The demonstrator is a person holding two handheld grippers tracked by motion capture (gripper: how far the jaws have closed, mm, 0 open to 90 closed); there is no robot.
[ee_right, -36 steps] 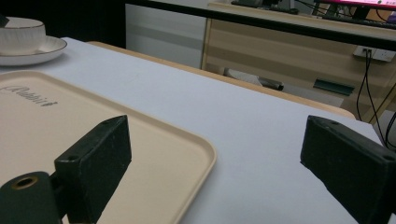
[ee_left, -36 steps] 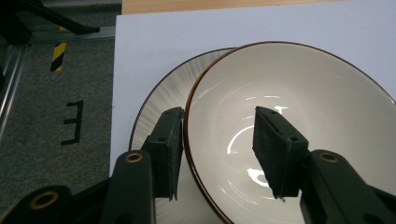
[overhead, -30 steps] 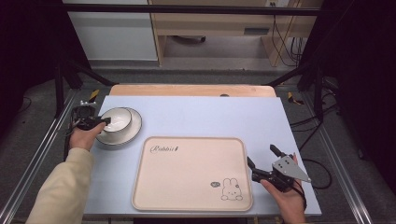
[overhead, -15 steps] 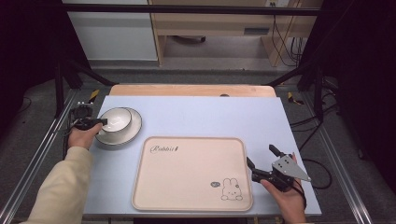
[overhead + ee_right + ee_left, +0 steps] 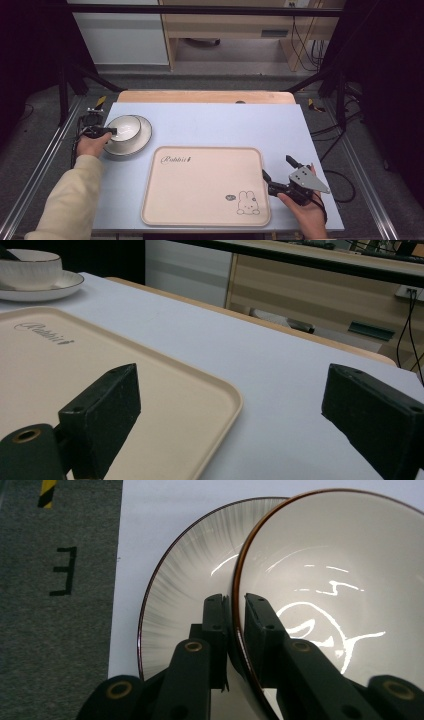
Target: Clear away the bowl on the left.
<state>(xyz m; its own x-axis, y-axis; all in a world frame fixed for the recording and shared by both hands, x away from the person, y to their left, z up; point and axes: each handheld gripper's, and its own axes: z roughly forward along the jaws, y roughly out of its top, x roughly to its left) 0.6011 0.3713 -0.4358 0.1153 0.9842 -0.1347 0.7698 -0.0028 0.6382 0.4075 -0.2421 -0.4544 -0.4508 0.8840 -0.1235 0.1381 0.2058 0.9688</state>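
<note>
Left hand-held gripper [image 5: 234,602] just closing, now pinching bowl [image 5: 330,570] rim over plate [image 5: 190,585]; likely next, lifting clear toward tray [image 5: 200,185] beside spread right hand-held gripper [image 5: 278,174].

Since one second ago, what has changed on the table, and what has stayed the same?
The left gripper has just been closing its jaws, and they now clamp the rim of the bowl, which sits on the plate. The bowl, the plate, the tray and the open right gripper kept their places.
</note>
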